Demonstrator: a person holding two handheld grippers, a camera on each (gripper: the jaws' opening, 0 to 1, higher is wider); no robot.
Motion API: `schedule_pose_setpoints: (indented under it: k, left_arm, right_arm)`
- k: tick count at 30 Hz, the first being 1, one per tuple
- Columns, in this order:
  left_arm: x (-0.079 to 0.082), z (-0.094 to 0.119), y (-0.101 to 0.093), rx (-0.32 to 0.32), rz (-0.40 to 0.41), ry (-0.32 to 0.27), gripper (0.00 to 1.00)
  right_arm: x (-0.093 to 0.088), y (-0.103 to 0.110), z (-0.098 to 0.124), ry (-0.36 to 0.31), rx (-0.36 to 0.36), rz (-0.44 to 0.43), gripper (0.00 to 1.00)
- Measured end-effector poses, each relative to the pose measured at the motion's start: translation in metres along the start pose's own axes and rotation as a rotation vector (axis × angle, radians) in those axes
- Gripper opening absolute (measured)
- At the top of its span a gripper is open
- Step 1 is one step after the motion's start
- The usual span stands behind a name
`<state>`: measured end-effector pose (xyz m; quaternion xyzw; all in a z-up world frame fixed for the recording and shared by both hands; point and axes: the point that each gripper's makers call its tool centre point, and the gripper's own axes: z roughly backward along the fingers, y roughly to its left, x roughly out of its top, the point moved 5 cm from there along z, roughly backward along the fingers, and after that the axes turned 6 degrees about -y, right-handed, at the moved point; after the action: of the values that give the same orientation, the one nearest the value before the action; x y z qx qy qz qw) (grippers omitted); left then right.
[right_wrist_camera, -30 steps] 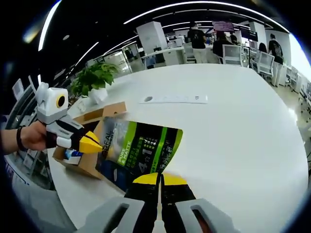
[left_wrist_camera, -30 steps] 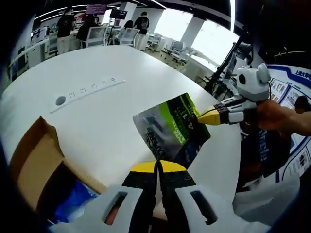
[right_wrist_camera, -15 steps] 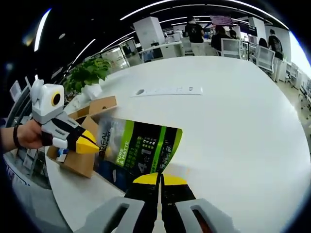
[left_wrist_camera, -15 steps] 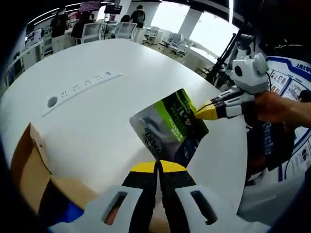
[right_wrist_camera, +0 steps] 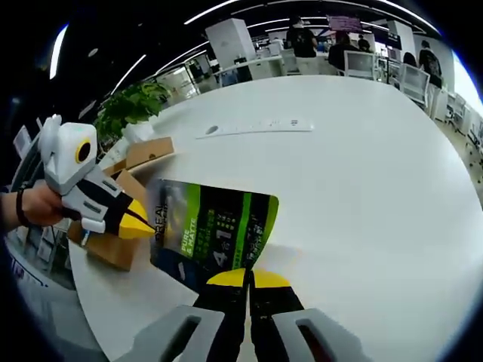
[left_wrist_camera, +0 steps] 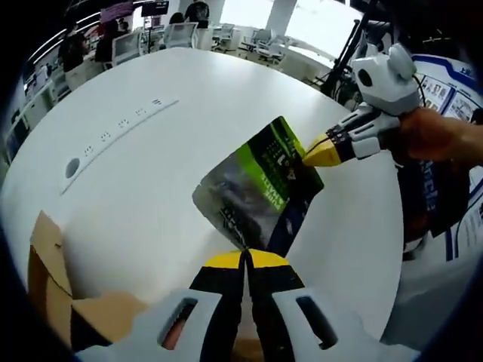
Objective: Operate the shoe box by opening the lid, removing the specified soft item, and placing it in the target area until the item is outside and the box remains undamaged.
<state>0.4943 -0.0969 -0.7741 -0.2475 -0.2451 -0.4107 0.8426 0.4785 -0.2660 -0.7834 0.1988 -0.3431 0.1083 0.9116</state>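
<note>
Both hand-held grippers pinch the glossy green-and-black foil pouch [left_wrist_camera: 258,192] and hold it above the round white desk [left_wrist_camera: 151,173]. The left hand-held gripper [left_wrist_camera: 245,260], yellow tips pressed together, grasps one edge; the right hand-held gripper [right_wrist_camera: 247,279] clamps the opposite edge [right_wrist_camera: 215,230] the same way. In the right gripper view, the open brown cardboard shoe box [right_wrist_camera: 124,204] sits at the desk's edge, just behind the pouch, beside a leafy green potted plant [right_wrist_camera: 132,105].
</note>
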Motion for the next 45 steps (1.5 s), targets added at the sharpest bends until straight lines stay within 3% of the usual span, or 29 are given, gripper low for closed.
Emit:
schedule_pose_setpoints:
  k: [18, 45]
  left_arm:
    - [-0.01, -0.014, 0.008, 0.019, -0.078, 0.088, 0.0]
    - [-0.014, -0.015, 0.007, 0.019, -0.096, 0.139, 0.03]
  right_arm:
    - [-0.009, -0.003, -0.015, 0.043, -0.002, 0.009, 0.0]
    - [-0.014, -0.006, -0.018, 0.068, -0.011, 0.003, 0.0]
